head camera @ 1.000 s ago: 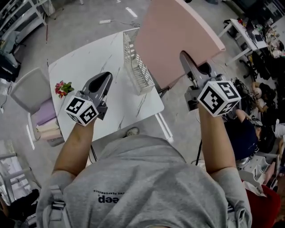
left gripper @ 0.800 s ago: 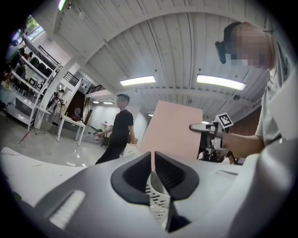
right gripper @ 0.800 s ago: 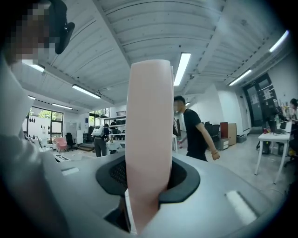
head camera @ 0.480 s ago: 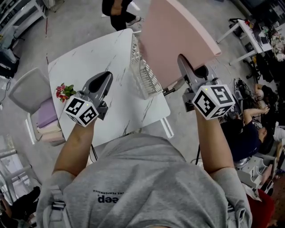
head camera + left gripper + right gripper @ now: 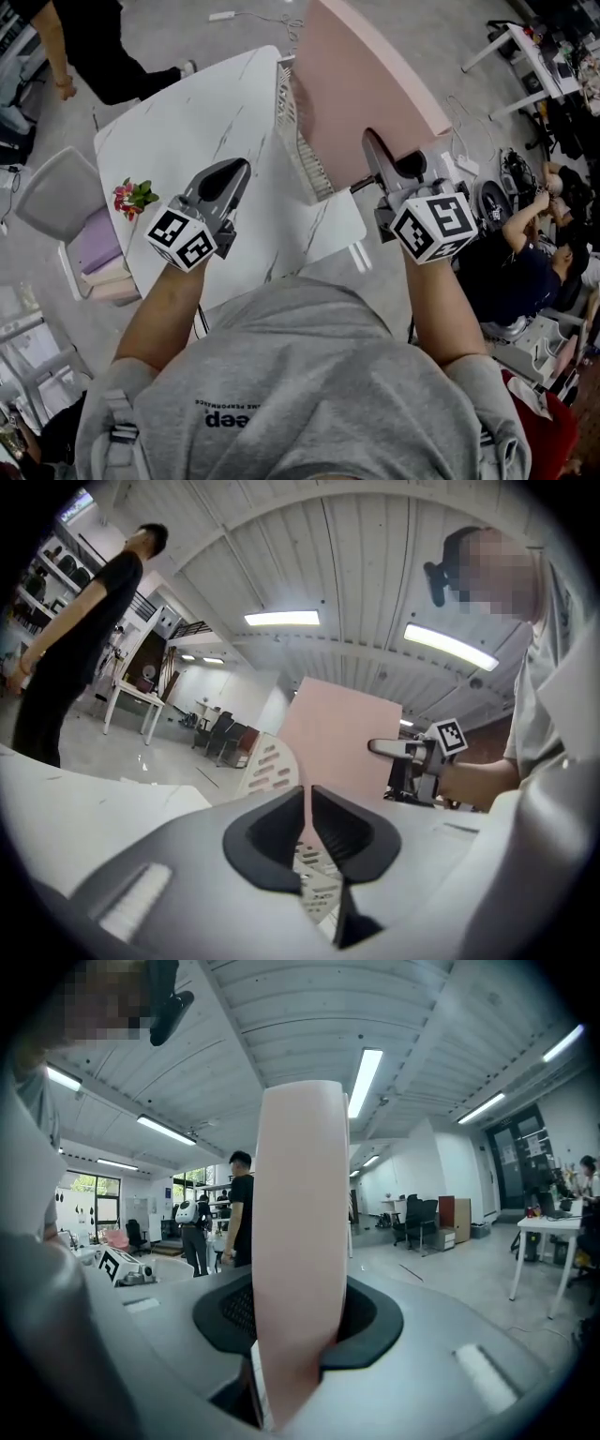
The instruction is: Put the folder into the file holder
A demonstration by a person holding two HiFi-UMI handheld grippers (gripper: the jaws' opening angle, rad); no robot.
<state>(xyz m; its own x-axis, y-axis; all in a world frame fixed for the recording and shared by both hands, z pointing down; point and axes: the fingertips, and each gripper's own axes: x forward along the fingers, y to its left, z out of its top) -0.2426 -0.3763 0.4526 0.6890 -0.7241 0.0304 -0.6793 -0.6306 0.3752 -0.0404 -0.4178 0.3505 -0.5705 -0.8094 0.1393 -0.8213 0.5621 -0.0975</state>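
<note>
My right gripper (image 5: pixel 373 150) is shut on the lower edge of a large pink folder (image 5: pixel 361 80), which it holds upright on edge. The folder hangs just to the right of and above a white slotted file holder (image 5: pixel 298 150) that stands near the table's right edge. In the right gripper view the folder (image 5: pixel 298 1232) stands clamped between the dark pads. My left gripper (image 5: pixel 228 176) hovers over the table to the holder's left, shut with nothing in it. In the left gripper view, past the closed jaws, I see the file holder (image 5: pixel 270 766) and the folder (image 5: pixel 342 733).
The white marble table (image 5: pixel 183 117) bears a small bunch of flowers (image 5: pixel 131 197) at its left edge. A grey chair (image 5: pixel 52 192) with stacked items stands at the left. A person in black (image 5: pixel 94 47) walks past the table's far corner. A seated person (image 5: pixel 525 267) and desks are at the right.
Both grippers have come down. The folder has sunk and drawn closer to the file holder. A person in black has walked into view at the upper left.
</note>
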